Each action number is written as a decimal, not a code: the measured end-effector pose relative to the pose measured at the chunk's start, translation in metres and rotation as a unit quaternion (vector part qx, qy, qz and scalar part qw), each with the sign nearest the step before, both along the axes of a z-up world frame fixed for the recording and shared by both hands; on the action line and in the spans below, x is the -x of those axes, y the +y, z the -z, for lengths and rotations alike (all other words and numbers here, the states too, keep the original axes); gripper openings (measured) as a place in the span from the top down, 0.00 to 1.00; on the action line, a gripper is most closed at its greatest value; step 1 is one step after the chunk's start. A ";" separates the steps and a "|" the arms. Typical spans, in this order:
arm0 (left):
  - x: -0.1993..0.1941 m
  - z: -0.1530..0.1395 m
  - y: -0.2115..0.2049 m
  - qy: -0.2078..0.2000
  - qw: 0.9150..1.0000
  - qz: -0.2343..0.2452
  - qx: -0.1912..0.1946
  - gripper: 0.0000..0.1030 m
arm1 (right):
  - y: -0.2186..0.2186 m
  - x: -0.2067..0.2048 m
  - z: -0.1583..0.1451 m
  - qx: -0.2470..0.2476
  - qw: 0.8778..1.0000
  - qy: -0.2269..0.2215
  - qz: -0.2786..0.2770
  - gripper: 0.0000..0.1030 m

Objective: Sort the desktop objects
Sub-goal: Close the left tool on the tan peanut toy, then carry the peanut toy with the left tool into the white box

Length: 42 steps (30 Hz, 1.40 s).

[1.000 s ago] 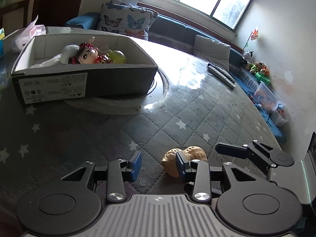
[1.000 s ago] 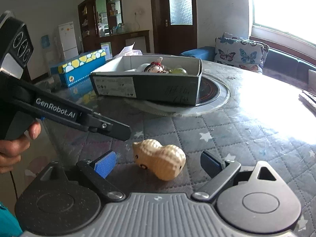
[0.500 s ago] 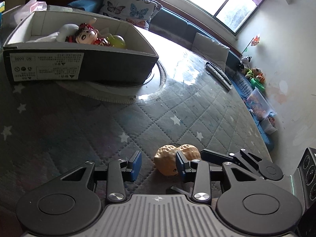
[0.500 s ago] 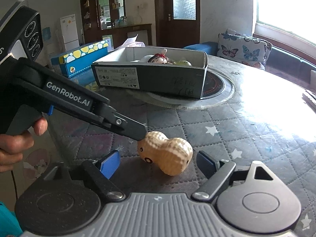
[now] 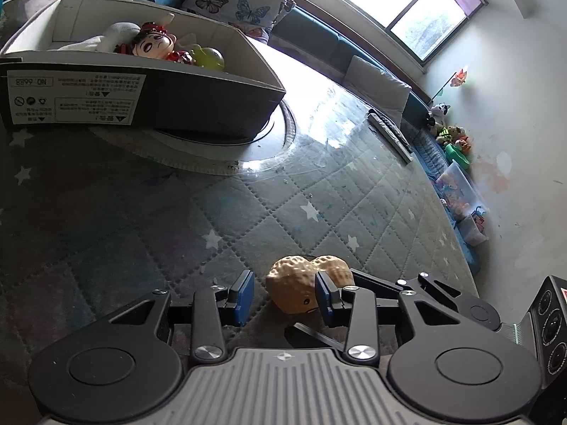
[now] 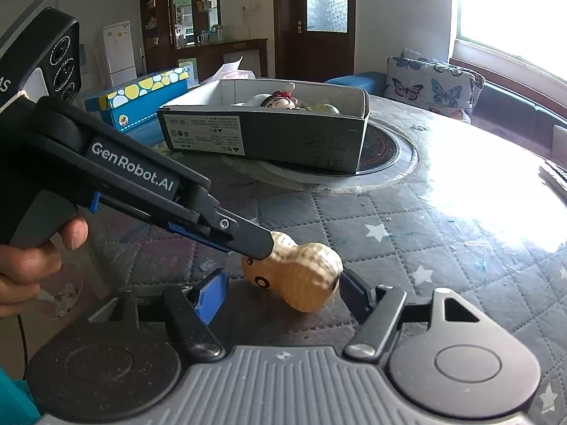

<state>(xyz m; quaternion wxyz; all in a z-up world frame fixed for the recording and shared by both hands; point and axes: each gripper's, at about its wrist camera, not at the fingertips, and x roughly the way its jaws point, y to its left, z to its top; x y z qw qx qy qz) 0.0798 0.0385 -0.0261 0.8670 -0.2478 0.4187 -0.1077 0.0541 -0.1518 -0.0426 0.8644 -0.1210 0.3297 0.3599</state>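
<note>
Black tongs [image 6: 280, 292], blue pads [image 6: 212, 295], silver screws, white "GenRobot.AI" lettering, teal sleeve [image 6: 14, 403].

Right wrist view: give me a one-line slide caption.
Open right claw brackets a peanut toy on the quilted table, left claw at it too, toy-filled box behind.

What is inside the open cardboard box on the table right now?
The cardboard box holds a big-eyed doll head with a red headpiece, a yellow-green ball and something white and soft. The box's near wall hides its floor and anything lying lower.
</note>
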 end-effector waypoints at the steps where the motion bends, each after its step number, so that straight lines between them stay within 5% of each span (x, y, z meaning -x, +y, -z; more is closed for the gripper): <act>1: -0.001 0.001 -0.001 0.001 1.000 0.002 0.001 0.61 | 0.000 -0.001 0.000 -0.001 1.000 0.000 0.001 0.33; 18: -0.008 -0.004 0.003 -0.006 1.000 0.006 0.000 0.63 | 0.005 -0.012 -0.004 -0.001 1.000 -0.001 -0.001 0.41; 42: -0.056 -0.091 0.106 -0.083 0.992 -0.088 -0.028 0.63 | 0.117 -0.095 -0.079 -0.036 0.992 -0.074 -0.093 0.41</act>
